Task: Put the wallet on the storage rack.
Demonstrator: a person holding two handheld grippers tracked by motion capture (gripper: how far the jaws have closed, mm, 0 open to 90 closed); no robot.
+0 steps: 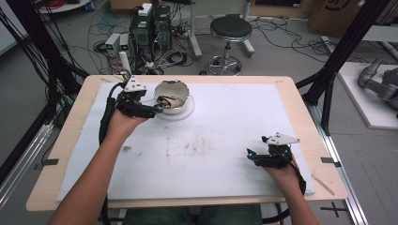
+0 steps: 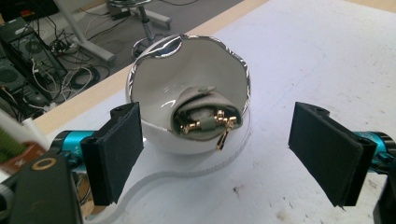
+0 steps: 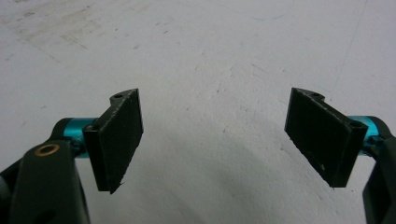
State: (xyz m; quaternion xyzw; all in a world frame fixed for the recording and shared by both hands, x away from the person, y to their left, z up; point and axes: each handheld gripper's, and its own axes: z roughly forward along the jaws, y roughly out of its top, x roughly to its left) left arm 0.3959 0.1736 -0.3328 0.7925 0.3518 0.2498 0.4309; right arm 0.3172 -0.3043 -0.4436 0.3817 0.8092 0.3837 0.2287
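While your left gripper [image 1: 157, 108] hangs at the upper left of the high view, its jaws stand wide apart, holding nothing, right beside the white bowl [image 1: 180, 106]. In the left gripper view that bowl [image 2: 159, 135] sits at upper centre, between and just beyond the two pads, tipped with its scalloped silver rim facing you. Inside it lies a folded grey-green pouch [image 2: 198, 119] with gold zipper pulls, one pull hanging over the lower rim. The bowl rests on a clear round plate [image 1: 187, 112] on the white mat [image 1: 220, 145]. Your right gripper [image 1: 249, 154] lies low at the lower right of the high view, well apart from the bowl; its jaws are also wide, over bare, stained mat.
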